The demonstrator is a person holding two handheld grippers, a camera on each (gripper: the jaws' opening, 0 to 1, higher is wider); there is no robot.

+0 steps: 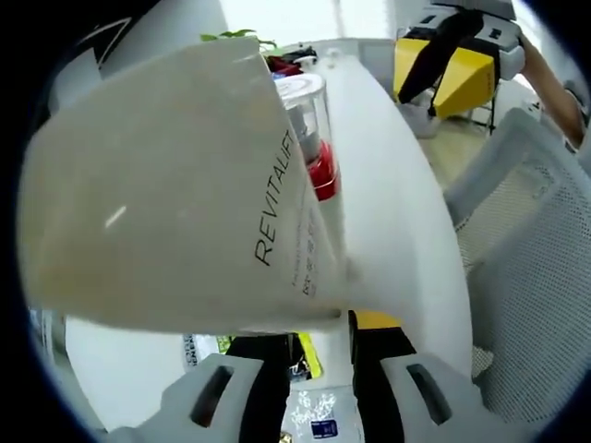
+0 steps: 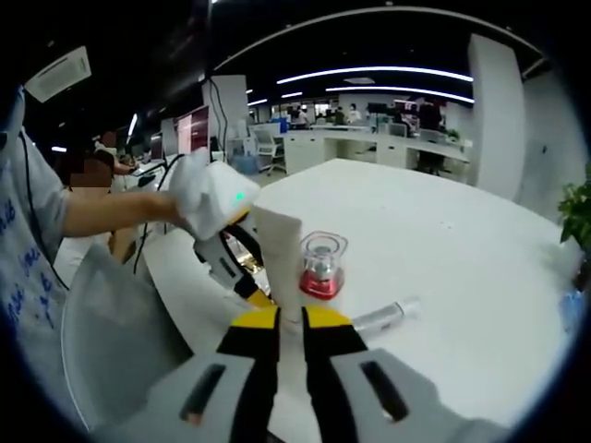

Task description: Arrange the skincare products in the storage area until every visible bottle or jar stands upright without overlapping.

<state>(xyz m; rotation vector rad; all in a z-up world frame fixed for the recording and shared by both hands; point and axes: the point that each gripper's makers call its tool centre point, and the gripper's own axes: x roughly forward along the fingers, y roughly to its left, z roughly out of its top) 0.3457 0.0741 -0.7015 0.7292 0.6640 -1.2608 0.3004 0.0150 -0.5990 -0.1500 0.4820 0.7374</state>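
- The white tube (image 1: 175, 185) printed REVITALIFT is right up against the lens in the left gripper view, held off the white table (image 2: 443, 240), its flat wide end nearest the camera.
- In the right gripper view that same tube (image 2: 277, 242) stands close to upright, long axis vertical, leaning slightly, with the left gripper (image 2: 242, 268) clamped on its lower part from the tube's left.
- Left gripper's own jaws (image 1: 319, 369) rise grey and black under the tube; they grasp the tube.
- Just beside the tube, on its right, a clear jar with a red base (image 2: 322, 266) stands upright on the table; touching or a hair apart, I cannot tell. The left gripper view has it (image 1: 312, 138) tucked just behind the tube's edge.
- Right of the jar and nearer the camera, a small clear tube (image 2: 383, 318) lies flat on its side, long axis slanting away from the jar.
- Right gripper (image 2: 288, 325) hangs in front of the tube, yellow-tipped jaws pressed nearly together with only a thin slit, nothing between them: clenched.
- Open room: beyond the jar the tabletop runs wide and bare towards the far curved edge. The near table edge curves close by the tube's left side.
- A mesh chair (image 1: 526, 277) sits off that edge.
- A person's arm (image 2: 111, 214) reaches in to the left gripper.
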